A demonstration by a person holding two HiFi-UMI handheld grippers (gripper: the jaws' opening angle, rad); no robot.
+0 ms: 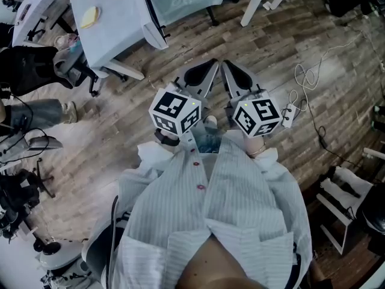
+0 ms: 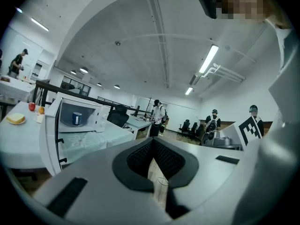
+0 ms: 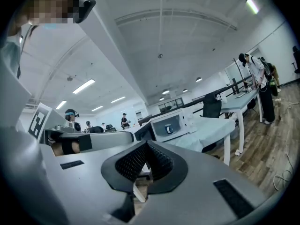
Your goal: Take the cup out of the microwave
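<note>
Wood floor [image 1: 180, 101] fills most of the head view. A table [image 1: 120, 29] under a pale cloth stands at the top left, well apart from the person.

The person's striped shirt [image 1: 240, 209] takes up the lower centre. Both grippers are held close in front of the chest, side by side, each roughly level.

A white microwave [image 2: 89, 108] sits on the table, seen from both gripper views. Its door [image 2: 49, 139] is swung fully open toward the left gripper view's camera.

Left gripper [image 2: 153, 142]: jaws closed together, pads meeting at the tip, nothing between them. Its marker cube [image 1: 175, 110] faces up in the head view.

Right gripper [image 3: 146, 144]: jaws likewise together, nothing held. Its marker cube [image 1: 257, 116] sits just beside the left one.

A white cable [image 1: 310, 77] lies looped on the floor at the right.

The cup [image 2: 77, 118], dark blue, stands upright inside the microwave cavity, well apart from both grippers. It also shows in the right gripper view [image 3: 169, 129].

On the table left of the door are a slice of bread [image 2: 16, 118], an apple [image 2: 32, 106] and an orange [image 2: 41, 109].
</note>
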